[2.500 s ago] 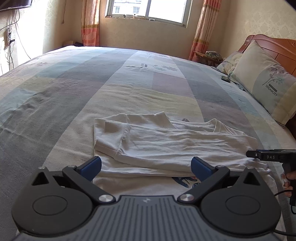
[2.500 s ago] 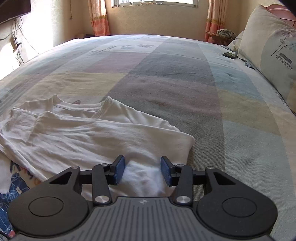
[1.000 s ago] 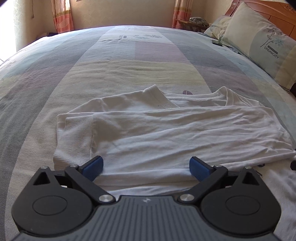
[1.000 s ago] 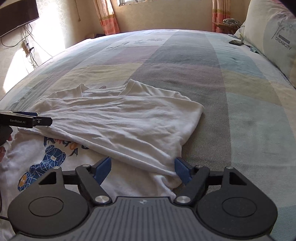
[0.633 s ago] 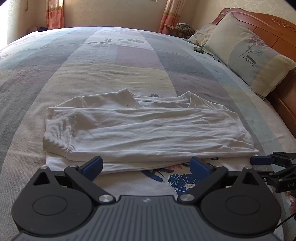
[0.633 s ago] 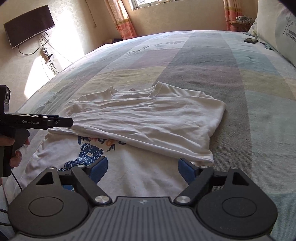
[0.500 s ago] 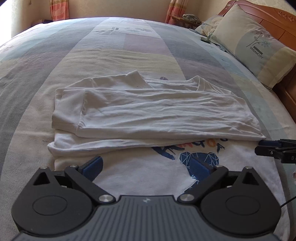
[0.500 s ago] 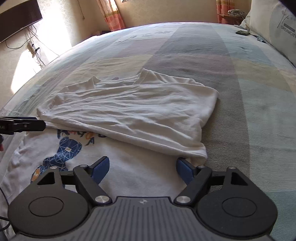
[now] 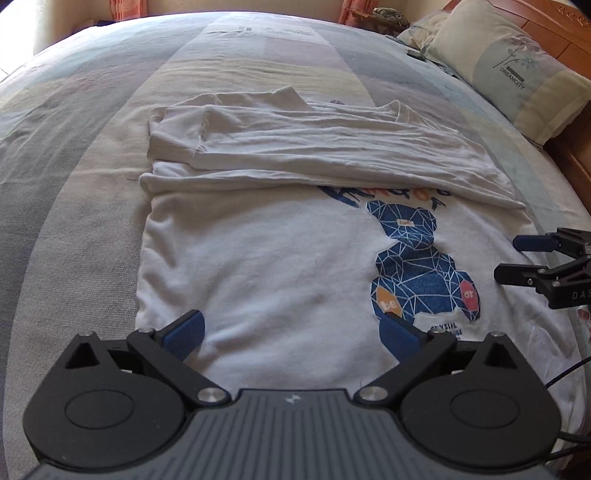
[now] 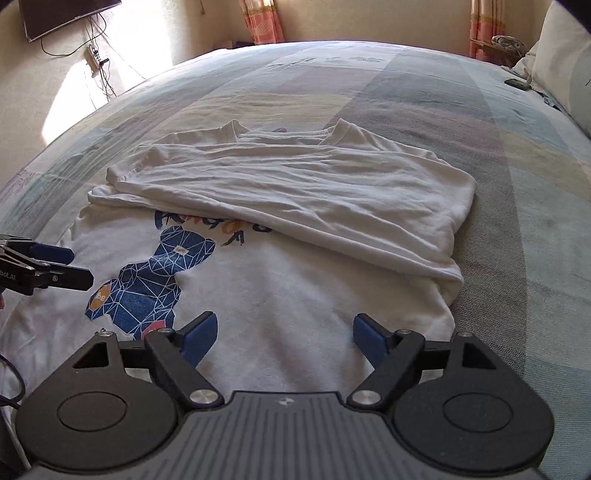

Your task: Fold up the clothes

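A white T-shirt (image 9: 280, 251) with a blue geometric bear print (image 9: 417, 258) lies flat on the bed; its far part, with sleeves and collar, is folded toward me over the chest. It also shows in the right wrist view (image 10: 303, 206). My left gripper (image 9: 291, 332) is open and empty, just above the shirt's near hem at its left side. My right gripper (image 10: 284, 336) is open and empty over the near hem at its right side. Each gripper shows in the other's view, the right (image 9: 517, 258) and the left (image 10: 70, 266).
The bed has a pastel checked bedspread (image 9: 92, 129). A pillow (image 9: 517, 70) leans on the wooden headboard at the right. A dark phone-like object (image 10: 517, 84) lies near the pillow. A wall TV (image 10: 62, 14) and cables are at the left.
Both grippers have drawn back toward the near hem from the folded flap, leaving it lying over the chest. The bear print has come into view. Both stay open.
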`<state>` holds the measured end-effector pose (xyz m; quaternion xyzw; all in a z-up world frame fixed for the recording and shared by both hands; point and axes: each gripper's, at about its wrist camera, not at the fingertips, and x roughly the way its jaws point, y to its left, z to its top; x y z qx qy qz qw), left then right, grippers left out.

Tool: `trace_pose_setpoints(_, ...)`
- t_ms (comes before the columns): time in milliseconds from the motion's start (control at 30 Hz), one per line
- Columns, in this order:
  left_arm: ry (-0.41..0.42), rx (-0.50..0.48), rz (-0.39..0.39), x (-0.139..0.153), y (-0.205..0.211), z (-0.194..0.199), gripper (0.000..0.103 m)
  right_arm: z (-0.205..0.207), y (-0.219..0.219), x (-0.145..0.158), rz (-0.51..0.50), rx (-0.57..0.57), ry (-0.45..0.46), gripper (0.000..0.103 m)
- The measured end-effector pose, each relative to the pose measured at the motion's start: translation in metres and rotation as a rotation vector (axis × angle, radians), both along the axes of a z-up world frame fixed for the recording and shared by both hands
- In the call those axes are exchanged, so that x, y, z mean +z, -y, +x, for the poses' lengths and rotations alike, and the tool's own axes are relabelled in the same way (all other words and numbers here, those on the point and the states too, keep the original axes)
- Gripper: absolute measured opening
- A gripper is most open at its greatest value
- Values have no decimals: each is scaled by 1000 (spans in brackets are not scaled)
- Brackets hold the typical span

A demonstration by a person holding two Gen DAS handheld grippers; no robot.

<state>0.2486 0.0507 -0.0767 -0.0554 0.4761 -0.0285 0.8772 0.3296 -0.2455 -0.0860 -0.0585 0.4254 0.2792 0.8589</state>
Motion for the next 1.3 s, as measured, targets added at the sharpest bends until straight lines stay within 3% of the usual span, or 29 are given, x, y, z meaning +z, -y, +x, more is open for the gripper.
trace_pose_setpoints(100, -34, -15, 51, 0, 1, -19, 101, -7, -1, -7, -30, 22, 17, 103)
trace_pose_setpoints(533, -28, 75, 125, -2, 21, -72, 101, -16, -5, -15, -55, 19, 87, 103)
trace_pose_setpoints(700, -3, 40, 128, 1, 21, -75, 101, -18, 0, -12, -63, 78, 82, 103)
trace_pose_setpoints(800, 58, -4, 111, 8, 19, -78, 101, -28, 7, -2, -42, 35, 55, 103)
trace_pose_setpoints(933, 123, -70, 100, 8, 20, -86, 101, -62, 18, 13, 40, -38, 58, 103)
trace_pose_setpoints(1133, 195, -186, 82, -7, 19, -106, 101, -131, 16, 16, 41, -147, 126, 103)
trace_pose_setpoints(1300, 272, -252, 91, -19, 12, -131, 101, -192, 6, -9, -43, -218, 150, 103)
